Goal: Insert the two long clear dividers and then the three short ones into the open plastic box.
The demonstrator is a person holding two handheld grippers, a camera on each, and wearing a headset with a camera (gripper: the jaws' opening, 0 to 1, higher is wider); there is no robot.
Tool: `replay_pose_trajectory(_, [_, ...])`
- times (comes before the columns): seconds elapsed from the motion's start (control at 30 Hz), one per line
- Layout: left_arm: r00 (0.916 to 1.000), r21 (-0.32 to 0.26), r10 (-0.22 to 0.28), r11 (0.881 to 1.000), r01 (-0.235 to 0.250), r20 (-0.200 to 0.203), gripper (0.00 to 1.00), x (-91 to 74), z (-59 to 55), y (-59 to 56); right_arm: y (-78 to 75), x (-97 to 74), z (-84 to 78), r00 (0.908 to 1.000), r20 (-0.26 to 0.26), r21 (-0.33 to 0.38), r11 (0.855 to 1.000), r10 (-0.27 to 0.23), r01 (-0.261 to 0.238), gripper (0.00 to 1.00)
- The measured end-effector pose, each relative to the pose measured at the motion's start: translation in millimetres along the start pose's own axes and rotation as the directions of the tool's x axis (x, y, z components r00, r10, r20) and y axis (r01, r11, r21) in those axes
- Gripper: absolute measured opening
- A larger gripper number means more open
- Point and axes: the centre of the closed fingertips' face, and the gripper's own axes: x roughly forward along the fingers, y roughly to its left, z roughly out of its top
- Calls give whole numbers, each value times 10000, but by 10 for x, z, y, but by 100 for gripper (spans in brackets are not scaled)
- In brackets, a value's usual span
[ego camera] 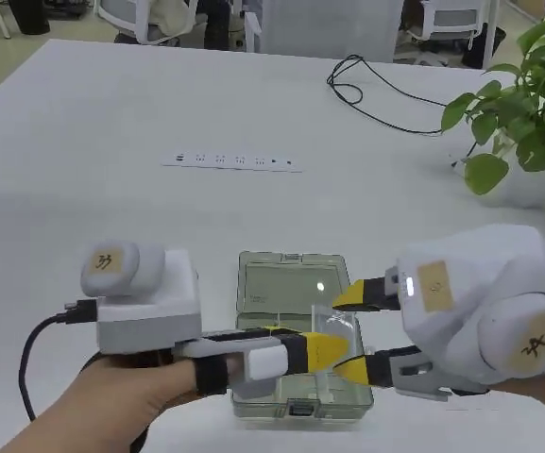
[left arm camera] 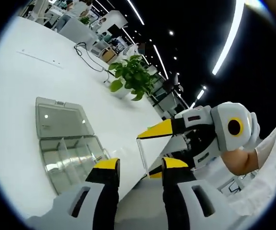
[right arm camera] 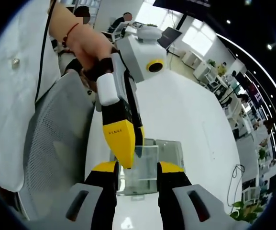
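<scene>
1. The open plastic box [ego camera: 286, 283] lies on the white table [ego camera: 111, 123], its lid folded flat beyond the base. In my left gripper view, clear partitions [left arm camera: 78, 155] stand upright in the base, though I can't count them reliably.
2. The right gripper [ego camera: 336, 333] hangs over the box's right part. Its jaws are spread wide and grasp a clear divider [ego camera: 333, 326] by its two ends — the sheet spans the gap from one yellow tip to the other.
3. The divider is held up over the box, clear of the base. In the right gripper view I look straight through it onto the box beneath. I can't tell whether it is a long or a short one.
4. The left gripper [ego camera: 333, 351], held in a hand [ego camera: 121, 401], reaches in from the box's left side, with its yellow tips right at the divider's edge. In its own view the jaws stand apart with nothing pinched between them — released. I can't tell whether a tip actually touches the sheet.
5. Beyond the box's lid lies a white strip with small marks [ego camera: 229, 160]. Farther off, to the box's right, are a black cable [ego camera: 376, 90] and a potted plant [ego camera: 522, 113].
</scene>
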Motion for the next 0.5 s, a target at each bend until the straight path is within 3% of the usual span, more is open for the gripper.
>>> replay_pose_trajectory(0.33, [10000,-140,-80,9999,80,-43,12,7,-21,0,13,12,21,9999,-108,-241,9997,33,-36,33])
replay_pose_trajectory(0.5, [9999,-270,-97,9996,95,-82,9,4,-40,10,22,9,17,9999,-162,-319,9995,62,-67,33])
